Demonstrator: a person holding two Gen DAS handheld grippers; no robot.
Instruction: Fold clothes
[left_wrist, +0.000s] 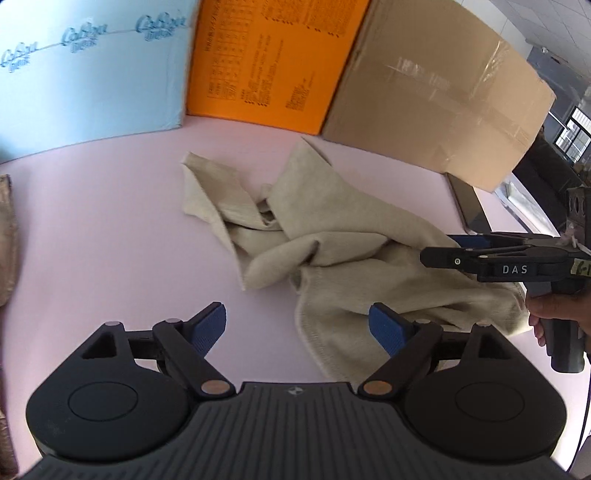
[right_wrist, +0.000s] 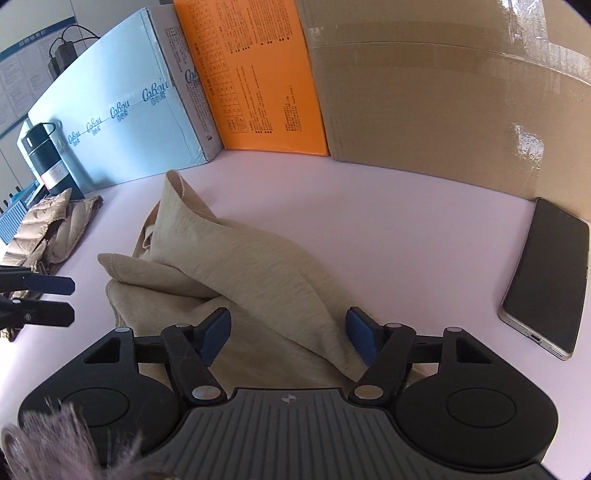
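— While crumpled mid-table, beige garment (left_wrist: 325, 236) sprawled on pink table (left_wrist: 110, 229), long axis running from far-left corner down toward near-right; boxes standing behind.

— Nearer hand?

— Right gripper (right_wrist: 288, 330), clearly: parked over the near end, jaws apart, cloth lying between blue pads (right_wrist: 216, 332) but not visibly pinched. No hold, by the look of it.

— And the other?

— Left gripper (left_wrist: 297, 325) spread wide, gripping nothing; bare table under one finger, hemmed edge just beside the other. Garment up ahead and to its right.

— So?

— Probably calls for grabbing that hem and spreading flat. Phone (right_wrist: 546, 280) lying well clear, over right.
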